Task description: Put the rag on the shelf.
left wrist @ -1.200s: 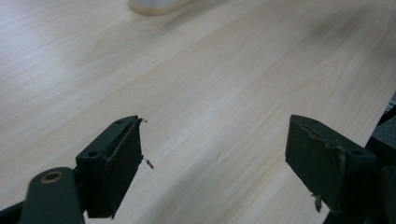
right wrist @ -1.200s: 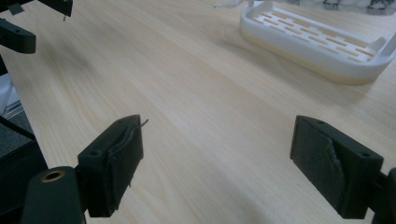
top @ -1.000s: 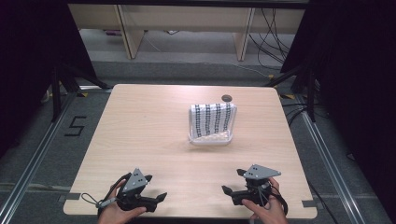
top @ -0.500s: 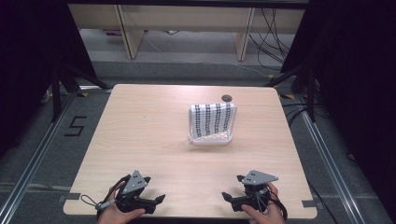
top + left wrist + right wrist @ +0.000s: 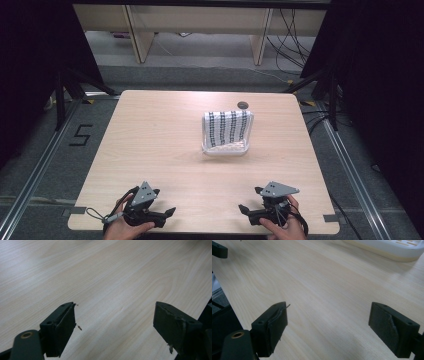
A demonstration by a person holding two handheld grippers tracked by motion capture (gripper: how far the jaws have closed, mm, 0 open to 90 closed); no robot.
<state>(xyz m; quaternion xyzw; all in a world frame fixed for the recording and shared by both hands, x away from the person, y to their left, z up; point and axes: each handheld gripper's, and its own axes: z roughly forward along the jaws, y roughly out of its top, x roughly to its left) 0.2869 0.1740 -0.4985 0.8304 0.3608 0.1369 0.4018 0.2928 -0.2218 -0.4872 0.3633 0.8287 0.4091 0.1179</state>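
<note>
A white plastic tray stands on the far middle of the wooden table. A white cloth with dark patterned stripes hangs over it. My left gripper rests at the near left edge, held by a hand, jaws pointing right. In its own view the left gripper is open over bare wood. My right gripper sits at the near right edge, jaws pointing left. It too is open, with nothing between the jaws of the right gripper. The tray's rim lies ahead of it.
A small dark round spot sits near the table's far edge behind the tray. Black curtains flank the table, and cables lie on the floor beyond. One jaw of the left gripper shows at the top left of the right gripper view.
The right gripper has dropped slightly toward the near edge of the table. The left gripper has barely shifted. The tray and cloth have not moved.
</note>
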